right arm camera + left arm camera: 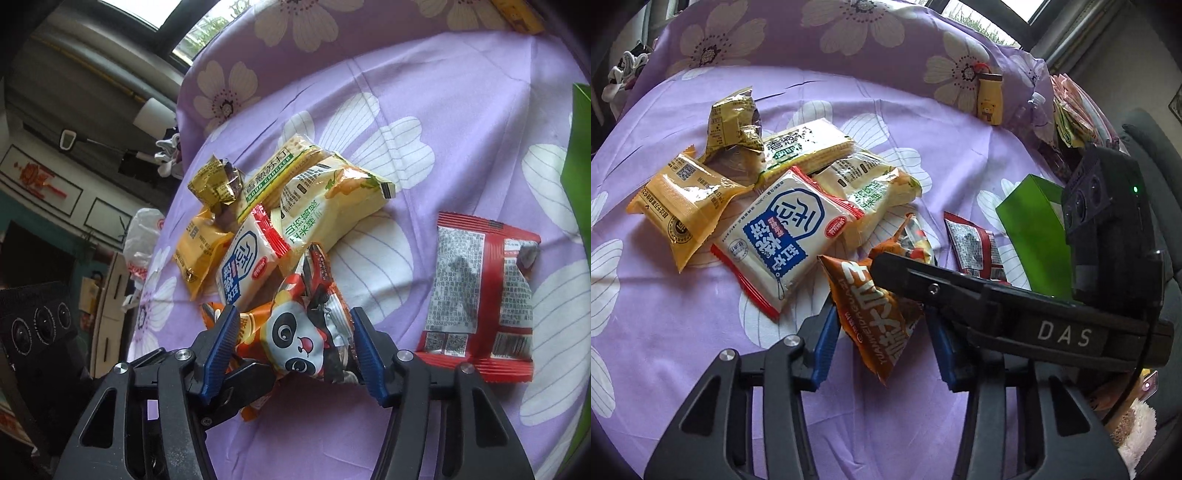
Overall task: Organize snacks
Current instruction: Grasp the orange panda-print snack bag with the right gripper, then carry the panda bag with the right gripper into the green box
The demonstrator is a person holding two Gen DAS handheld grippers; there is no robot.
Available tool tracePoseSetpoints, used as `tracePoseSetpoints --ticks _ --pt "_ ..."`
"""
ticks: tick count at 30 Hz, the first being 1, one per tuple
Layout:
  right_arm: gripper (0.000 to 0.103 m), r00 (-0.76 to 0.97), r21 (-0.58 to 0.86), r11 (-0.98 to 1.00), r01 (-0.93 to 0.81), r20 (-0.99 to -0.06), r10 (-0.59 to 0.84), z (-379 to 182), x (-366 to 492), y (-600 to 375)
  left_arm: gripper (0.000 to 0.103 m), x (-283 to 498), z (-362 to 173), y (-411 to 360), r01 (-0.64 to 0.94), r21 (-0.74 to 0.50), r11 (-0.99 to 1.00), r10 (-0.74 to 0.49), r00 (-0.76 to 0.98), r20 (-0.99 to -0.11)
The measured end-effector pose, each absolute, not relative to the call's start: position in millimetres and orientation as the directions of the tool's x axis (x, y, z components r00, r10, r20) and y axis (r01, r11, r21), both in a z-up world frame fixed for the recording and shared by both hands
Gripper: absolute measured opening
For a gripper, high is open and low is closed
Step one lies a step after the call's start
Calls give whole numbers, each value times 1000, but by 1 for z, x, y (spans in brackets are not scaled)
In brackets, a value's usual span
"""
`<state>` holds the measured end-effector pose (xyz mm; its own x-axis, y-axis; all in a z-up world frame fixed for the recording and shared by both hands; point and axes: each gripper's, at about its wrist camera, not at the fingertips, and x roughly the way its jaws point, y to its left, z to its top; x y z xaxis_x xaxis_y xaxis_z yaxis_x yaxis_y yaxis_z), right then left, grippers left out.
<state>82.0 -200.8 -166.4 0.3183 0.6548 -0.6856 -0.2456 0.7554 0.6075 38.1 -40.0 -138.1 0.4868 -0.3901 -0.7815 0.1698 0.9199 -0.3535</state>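
Soft daylight is coming from the window (982, 18); glare is glinting off the snack wrappers (701, 199), and fisheye edges are darkening and bending.

Surface: purple flower-print cloth (683, 332). On it: heap of snack packets (783, 206); red packet (480, 302) lying apart; green box (1034, 225) near the red packet; yellow bottle (990, 99) at the far edge.
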Motion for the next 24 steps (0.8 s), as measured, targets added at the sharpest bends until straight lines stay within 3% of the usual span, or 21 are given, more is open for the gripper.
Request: tracePoseSetpoints --ticks 7,24 --pt "62 352 547 796 -260 -714 606 -145 73 -202 44 31 -126 -46 174 -382 908 -414 518 -748" --pt "62 593 506 832 -229 -605 531 -58 29 -282 44 10 -46 -125 404 -331 853 -520 594 -614"
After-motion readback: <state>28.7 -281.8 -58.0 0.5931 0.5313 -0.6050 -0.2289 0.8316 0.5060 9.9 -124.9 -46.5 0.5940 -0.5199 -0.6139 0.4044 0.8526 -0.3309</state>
